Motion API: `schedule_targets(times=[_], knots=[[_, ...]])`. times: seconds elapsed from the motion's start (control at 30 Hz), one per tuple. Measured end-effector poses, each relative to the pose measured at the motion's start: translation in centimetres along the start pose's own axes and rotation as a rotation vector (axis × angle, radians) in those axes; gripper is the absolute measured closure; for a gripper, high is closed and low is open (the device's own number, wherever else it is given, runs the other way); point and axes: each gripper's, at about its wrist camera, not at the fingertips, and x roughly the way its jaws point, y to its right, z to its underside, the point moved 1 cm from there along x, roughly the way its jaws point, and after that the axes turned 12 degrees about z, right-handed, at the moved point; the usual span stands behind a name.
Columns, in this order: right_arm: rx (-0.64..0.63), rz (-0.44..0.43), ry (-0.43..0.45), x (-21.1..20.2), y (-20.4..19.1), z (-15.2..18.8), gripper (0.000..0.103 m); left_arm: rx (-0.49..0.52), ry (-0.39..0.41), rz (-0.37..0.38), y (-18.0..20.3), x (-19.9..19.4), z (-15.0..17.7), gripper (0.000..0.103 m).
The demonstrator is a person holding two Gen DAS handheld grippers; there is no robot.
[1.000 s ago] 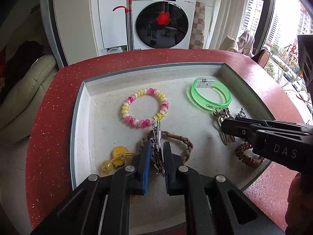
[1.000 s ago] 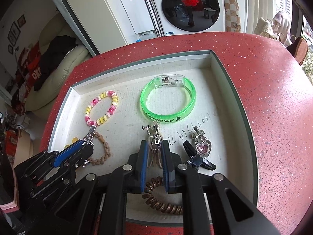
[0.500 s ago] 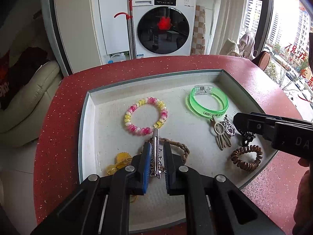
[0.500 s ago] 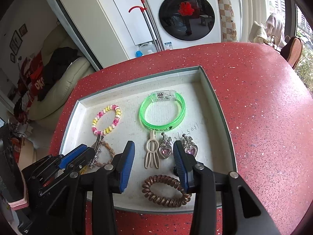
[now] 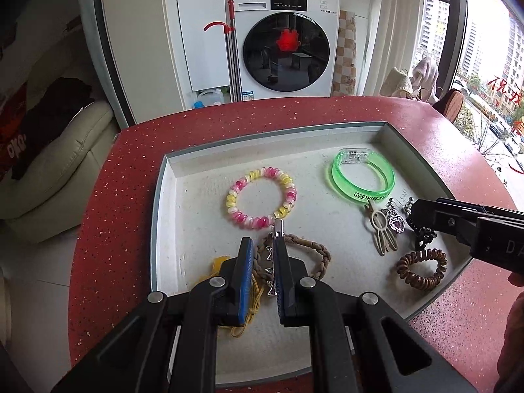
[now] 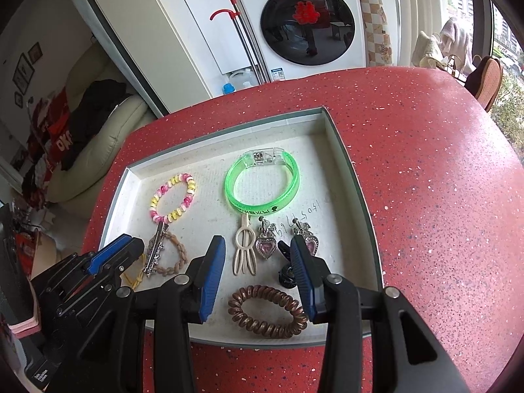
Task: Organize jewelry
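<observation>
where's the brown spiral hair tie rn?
In the right wrist view the brown spiral hair tie lies flat in the tray, at its near edge, just below the cream hair clip and between the open right gripper fingers.

Both wrist views look steeply down, close, sharing the tray (image 5: 170, 177) from neighbouring angles.

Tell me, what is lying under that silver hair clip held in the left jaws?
A braided tan bracelet lies beneath the silver hair clip, with a yellow cord nearby. The tray floor directly below is covered.
</observation>
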Motion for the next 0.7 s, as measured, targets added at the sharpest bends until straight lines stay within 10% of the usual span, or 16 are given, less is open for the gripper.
schedule_targets(times=[0.37,0.43,0.7], knots=[[-0.008,0.019,0.007,-0.2,0.3,-0.1,0.058,-0.014,0.034,-0.057,-1.2,-0.9,-0.4,0.072],[-0.021,0.036,0.008,-0.2,0.2,-0.2,0.058,-0.024,0.039,-0.076,-1.5,-1.1,-0.4,0.000],[-0.052,0.068,0.003,0.0,-0.2,-0.2,0.058,-0.036,0.085,-0.102,-2.1,-1.2,-0.1,0.000]])
